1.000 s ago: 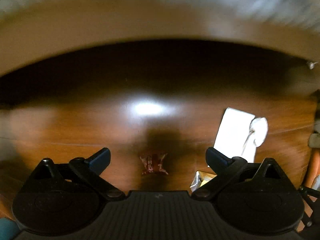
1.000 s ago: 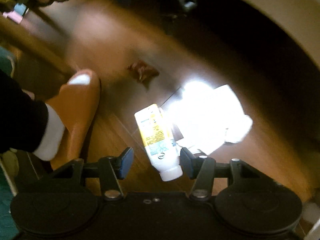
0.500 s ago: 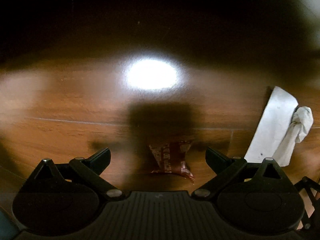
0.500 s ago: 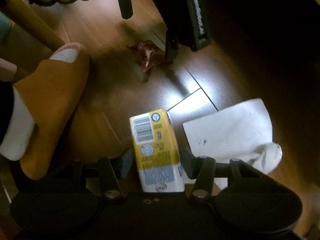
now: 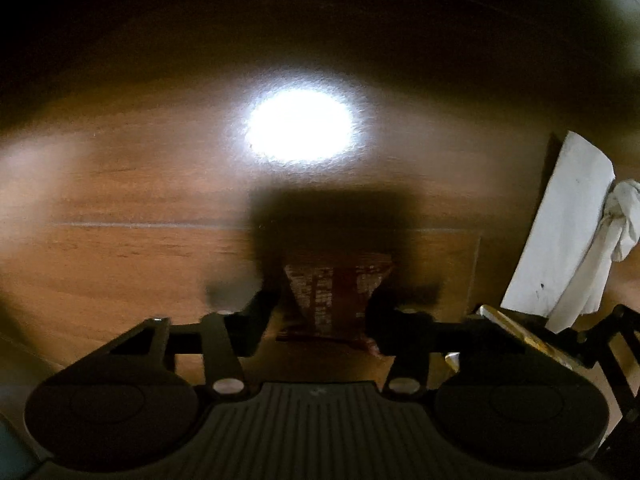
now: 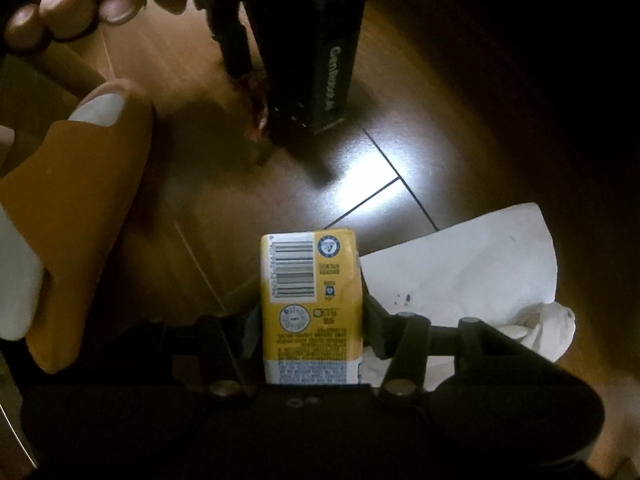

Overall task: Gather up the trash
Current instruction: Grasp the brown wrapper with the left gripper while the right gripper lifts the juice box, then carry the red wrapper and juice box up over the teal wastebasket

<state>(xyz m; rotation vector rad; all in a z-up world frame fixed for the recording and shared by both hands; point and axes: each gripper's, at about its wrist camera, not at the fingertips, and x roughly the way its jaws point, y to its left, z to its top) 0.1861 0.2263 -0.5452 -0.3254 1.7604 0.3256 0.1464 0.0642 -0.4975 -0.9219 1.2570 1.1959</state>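
Note:
A red snack wrapper (image 5: 336, 292) lies on the wooden floor in my shadow. My left gripper (image 5: 322, 312) points down over it, jaws closing, and the wrapper is pinched between the fingers. From the right wrist view the left gripper (image 6: 262, 132) squeezes the wrapper (image 6: 256, 116) into a narrow strip. A yellow drink carton (image 6: 312, 300) lies flat between the fingers of my right gripper (image 6: 312, 332). Its jaws stand wide, close beside the carton's sides. The carton's edge (image 5: 520, 332) also shows at lower right in the left wrist view.
A white paper sheet (image 6: 472, 256) with a crumpled tissue (image 6: 540, 328) lies just right of the carton. A person's foot in an orange slipper (image 6: 80, 208) stands at the left, near a wooden leg (image 6: 72, 68). A hand (image 6: 60, 8) holds the left gripper.
The left gripper has dropped onto the wrapper and its wide jaws have narrowed around it. The right gripper has sunk until the carton sits between its fingers.

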